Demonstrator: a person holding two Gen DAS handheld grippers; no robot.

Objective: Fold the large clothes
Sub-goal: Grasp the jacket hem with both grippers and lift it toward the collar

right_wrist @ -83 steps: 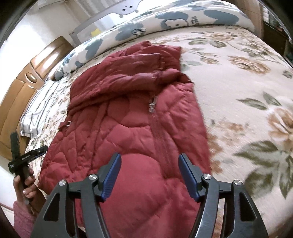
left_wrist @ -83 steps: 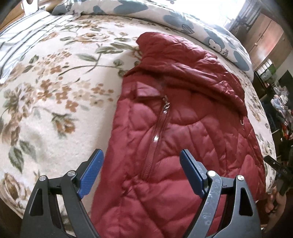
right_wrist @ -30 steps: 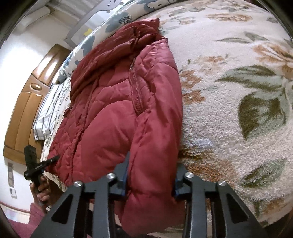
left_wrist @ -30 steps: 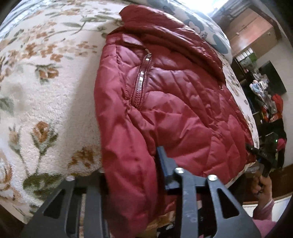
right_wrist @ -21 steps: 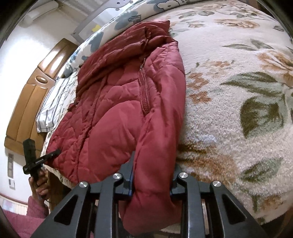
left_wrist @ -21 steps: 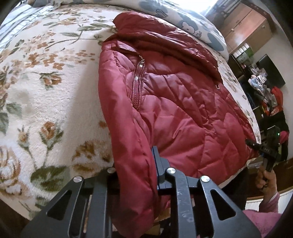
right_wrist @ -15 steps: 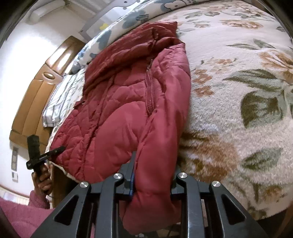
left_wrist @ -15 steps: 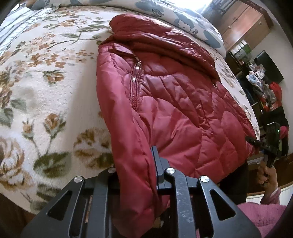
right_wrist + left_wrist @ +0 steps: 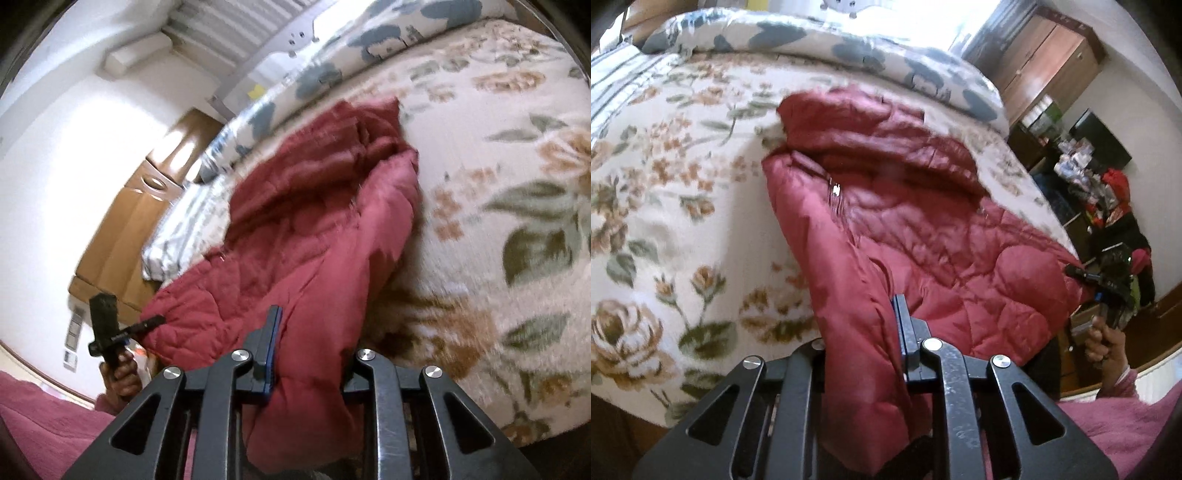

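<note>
left wrist view: a bed with a cream floral blanket (image 9: 665, 206), a blue-and-white duvet (image 9: 849, 48) rolled along the far side, a wooden wardrobe (image 9: 1045, 62) in the corner beyond. the red quilted jacket (image 9: 923, 229) lies across the blanket, its near edge hanging over the bed's side. the left gripper (image 9: 862, 332) has its fingers pinching a thick fold of that hem, fabric bulging between them. off to the right the right gripper shows small, in a hand with a pink sleeve.

right wrist view: same floral blanket (image 9: 498, 184), a wooden headboard (image 9: 147, 206) and a striped pillow (image 9: 184, 229) to the left. the jacket (image 9: 314, 229) is bunched, its right side raised off the blanket. the right gripper (image 9: 312, 343) clamps a fat roll of the hem between its fingers. the left gripper appears far left at the jacket's other corner.
</note>
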